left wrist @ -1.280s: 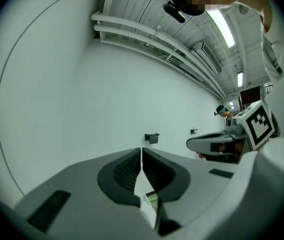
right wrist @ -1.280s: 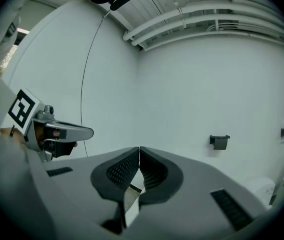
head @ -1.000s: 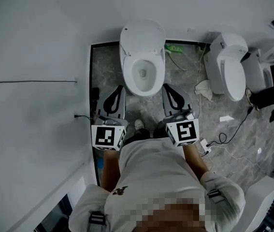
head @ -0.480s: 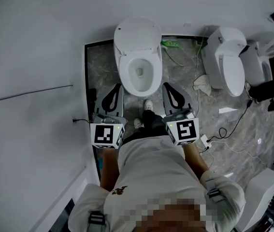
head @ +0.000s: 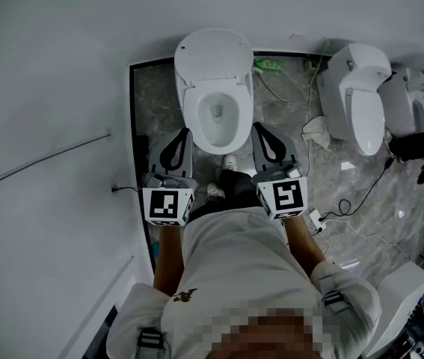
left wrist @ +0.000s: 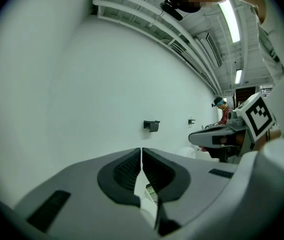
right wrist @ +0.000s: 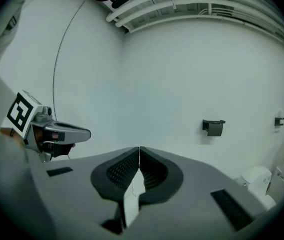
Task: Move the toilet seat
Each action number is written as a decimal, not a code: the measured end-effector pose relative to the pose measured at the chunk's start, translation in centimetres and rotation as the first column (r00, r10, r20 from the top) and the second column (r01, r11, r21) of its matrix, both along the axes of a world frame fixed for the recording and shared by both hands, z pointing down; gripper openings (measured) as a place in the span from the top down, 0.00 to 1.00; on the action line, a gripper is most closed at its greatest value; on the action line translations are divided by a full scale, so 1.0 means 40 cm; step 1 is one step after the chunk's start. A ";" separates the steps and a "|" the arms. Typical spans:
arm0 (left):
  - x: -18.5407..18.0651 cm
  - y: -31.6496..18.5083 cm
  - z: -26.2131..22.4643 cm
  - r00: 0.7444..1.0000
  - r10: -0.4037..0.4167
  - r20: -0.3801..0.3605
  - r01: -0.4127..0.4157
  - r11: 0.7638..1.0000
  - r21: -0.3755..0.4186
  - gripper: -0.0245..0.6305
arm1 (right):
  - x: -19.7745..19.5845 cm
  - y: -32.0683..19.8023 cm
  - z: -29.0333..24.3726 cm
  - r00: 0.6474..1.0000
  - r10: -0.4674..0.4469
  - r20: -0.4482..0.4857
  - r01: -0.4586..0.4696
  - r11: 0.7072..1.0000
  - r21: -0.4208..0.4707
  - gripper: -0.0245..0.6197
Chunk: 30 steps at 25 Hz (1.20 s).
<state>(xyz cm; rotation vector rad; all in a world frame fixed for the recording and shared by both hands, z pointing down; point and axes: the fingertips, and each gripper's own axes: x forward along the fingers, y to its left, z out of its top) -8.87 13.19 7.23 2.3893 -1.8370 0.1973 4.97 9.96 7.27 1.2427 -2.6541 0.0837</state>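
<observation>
here we are, standing right over the white ceramic toilet (head: 194, 118) on the grey marbled floor (head: 155, 103), plain white wall (head: 47, 88) to the left. my left gripper (head: 181, 136) sits just beside the near left of the bowl, my right gripper (head: 261, 130) just beside the near right. neither touches it. both pairs of fingers are pressed together with nothing between them; each gripper view shows only bare wall past the tips.

the white oval lid (head: 213, 54) is tipped up at the far end. the toilet seat (head: 237, 126) looks to be the ring lying round the bowl opening, though i can't tell for sure that it isn't raised with the lid.

so, by my reckoning, nothing is done yet: no contact, no grip. what's left is to open up, take hold of the seat's edge and swing it.
</observation>
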 end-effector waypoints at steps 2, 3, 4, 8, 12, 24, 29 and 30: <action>0.003 -0.036 0.028 1.000 -0.002 -0.005 0.001 1.000 -0.023 0.92 | 0.002 -0.040 0.026 1.000 -0.002 -0.005 0.002 1.000 -0.023 0.93; 0.003 -0.051 0.042 1.000 -0.003 -0.008 0.003 0.999 -0.034 0.92 | 0.002 -0.056 0.039 1.000 -0.003 -0.009 0.003 0.999 -0.033 0.93; 0.001 -0.066 0.055 1.000 -0.006 -0.011 0.005 0.999 -0.044 0.92 | 0.003 -0.072 0.051 1.000 -0.005 -0.013 0.004 0.999 -0.041 0.93; -0.010 -0.122 0.103 0.999 -0.030 -0.017 0.029 0.997 -0.068 0.92 | 0.006 -0.126 0.097 0.999 -0.025 -0.033 0.023 0.998 -0.056 0.93; -0.012 -0.167 0.145 0.999 -0.047 -0.003 0.047 0.995 -0.083 0.92 | 0.019 -0.168 0.143 0.999 -0.029 -0.036 0.026 0.997 -0.079 0.93; -0.041 -0.233 0.325 0.998 -0.068 -0.013 0.065 0.988 -0.139 0.92 | 0.000 -0.214 0.327 0.998 -0.021 -0.057 0.011 0.987 -0.163 0.93; -0.049 -0.234 0.396 0.998 -0.054 -0.020 0.050 0.986 -0.161 0.92 | -0.002 -0.213 0.385 0.998 0.014 -0.069 -0.026 0.985 -0.173 0.93; -0.051 -0.233 0.409 0.998 -0.050 -0.025 0.045 0.985 -0.166 0.92 | -0.003 -0.210 0.396 0.997 0.021 -0.073 -0.034 0.984 -0.177 0.93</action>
